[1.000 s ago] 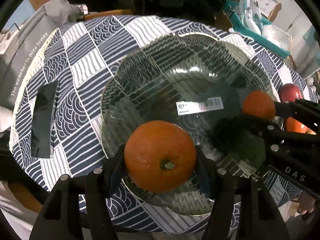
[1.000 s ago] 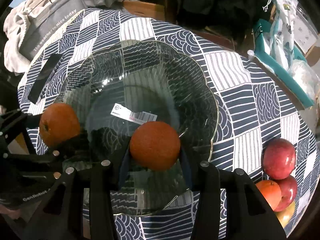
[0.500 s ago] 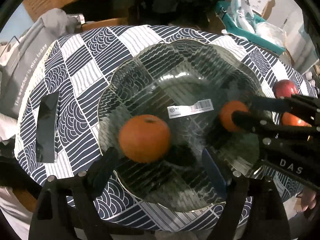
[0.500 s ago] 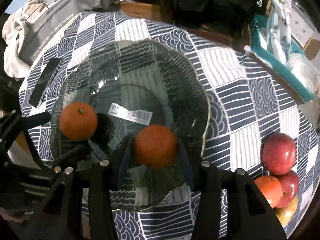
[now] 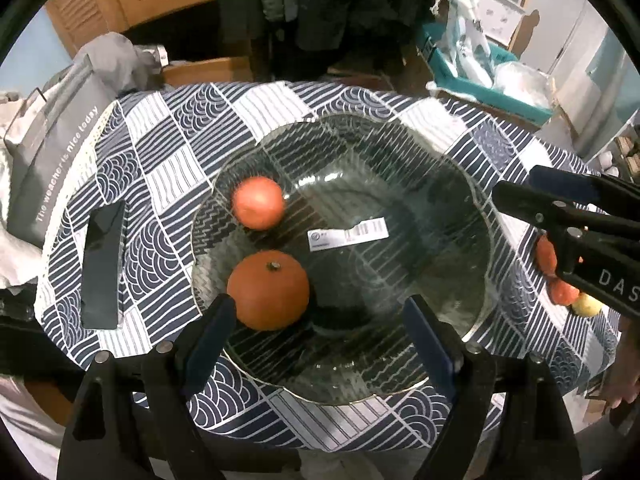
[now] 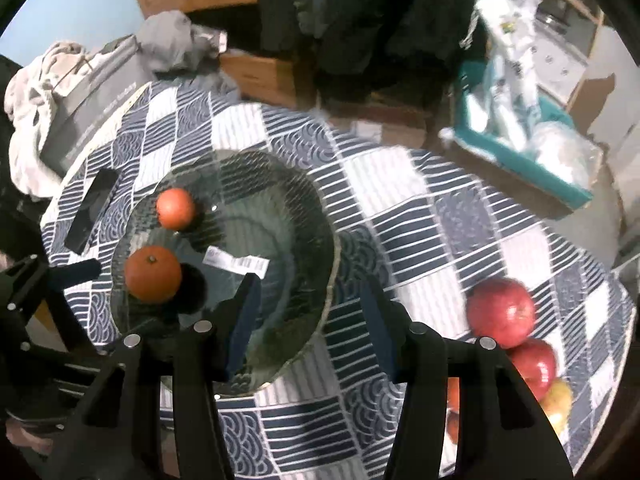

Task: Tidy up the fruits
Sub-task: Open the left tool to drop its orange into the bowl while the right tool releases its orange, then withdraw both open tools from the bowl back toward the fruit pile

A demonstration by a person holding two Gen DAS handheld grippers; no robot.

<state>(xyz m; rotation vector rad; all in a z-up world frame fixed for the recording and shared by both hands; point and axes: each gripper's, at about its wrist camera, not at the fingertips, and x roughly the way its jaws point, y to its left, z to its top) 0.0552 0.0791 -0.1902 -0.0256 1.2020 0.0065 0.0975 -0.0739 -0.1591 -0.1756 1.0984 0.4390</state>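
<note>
A clear glass plate [image 5: 420,184] [image 6: 296,200] sits on the patterned tablecloth. Two oranges lie in its left part: a larger one [image 5: 269,295] [image 6: 153,274] near me and a smaller one [image 5: 258,203] [image 6: 175,208] behind it. My left gripper [image 5: 316,316] is open and empty above the plate's near rim, just right of the larger orange. My right gripper [image 6: 310,306] is open and empty over the plate's right rim. Red apples [image 6: 501,312] and other fruit [image 6: 560,398] lie at the table's right edge, partly hidden behind the right gripper in the left wrist view [image 5: 562,292].
A black phone [image 5: 102,264] [image 6: 91,210] lies on the cloth left of the plate. A grey bag [image 5: 52,148] and clothes sit at the table's left edge. A teal bin [image 6: 520,148] and boxes stand beyond the table.
Both grippers opened and let their oranges go into the plate. Both have pulled back and up. The right gripper has swung right, toward the apples.
</note>
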